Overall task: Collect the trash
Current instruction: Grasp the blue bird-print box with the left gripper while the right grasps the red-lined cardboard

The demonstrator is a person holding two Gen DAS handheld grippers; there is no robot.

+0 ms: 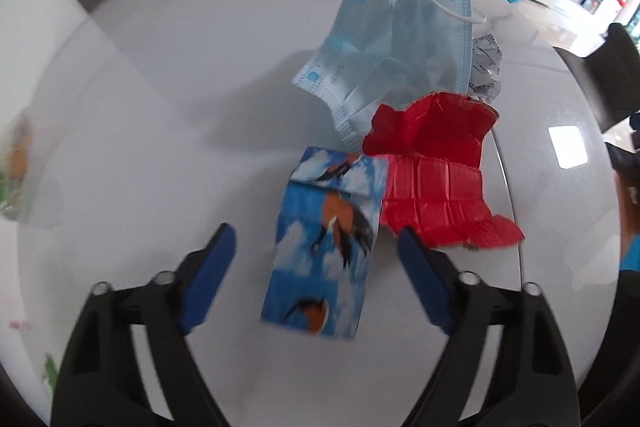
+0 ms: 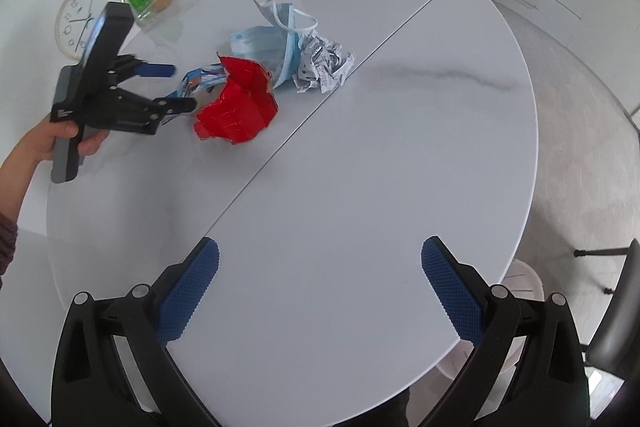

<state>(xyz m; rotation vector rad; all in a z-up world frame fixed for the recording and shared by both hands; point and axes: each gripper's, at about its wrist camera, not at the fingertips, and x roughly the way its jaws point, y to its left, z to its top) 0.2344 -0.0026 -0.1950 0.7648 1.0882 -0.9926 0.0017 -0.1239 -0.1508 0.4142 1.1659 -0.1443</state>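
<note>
Lying between the spread left hand-held gripper (image 1: 316,239) fingers: bird-print wrapper (image 1: 324,247).

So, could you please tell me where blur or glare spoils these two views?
Left wrist view: motion blur smears the left gripper fingers and table edges, with a bright glare patch on the right. Right wrist view: sharp, only fisheye bending.

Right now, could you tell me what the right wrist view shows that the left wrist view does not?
Only the right wrist view shows the wall clock, the person's hand holding the left claw and the open right claw. Only the left shows the bird print on the blue paper. Both show the red wrapper, face mask and crumpled newspaper.
</note>
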